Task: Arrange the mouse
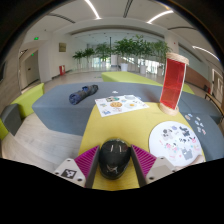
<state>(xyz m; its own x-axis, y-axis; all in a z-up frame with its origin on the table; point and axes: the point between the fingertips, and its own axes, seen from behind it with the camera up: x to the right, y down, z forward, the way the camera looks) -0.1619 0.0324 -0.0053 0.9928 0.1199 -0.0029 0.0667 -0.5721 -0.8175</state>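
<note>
Large bright hall, potted plants (118, 46) along the far windows, ceiling strip lights. Yellow table (120, 125) ahead of the gripper (115, 163). Black mouse (114, 157) sits between the fingers, magenta pads (88, 159) close on both sides; cannot tell whether they actually press it. Beyond the fingers to the right: round white patterned mat (176, 142). Further ahead: white printed sheet (121, 104), red upright sign (174, 81). Dark object (83, 95) lies on the grey surface beyond.
</note>
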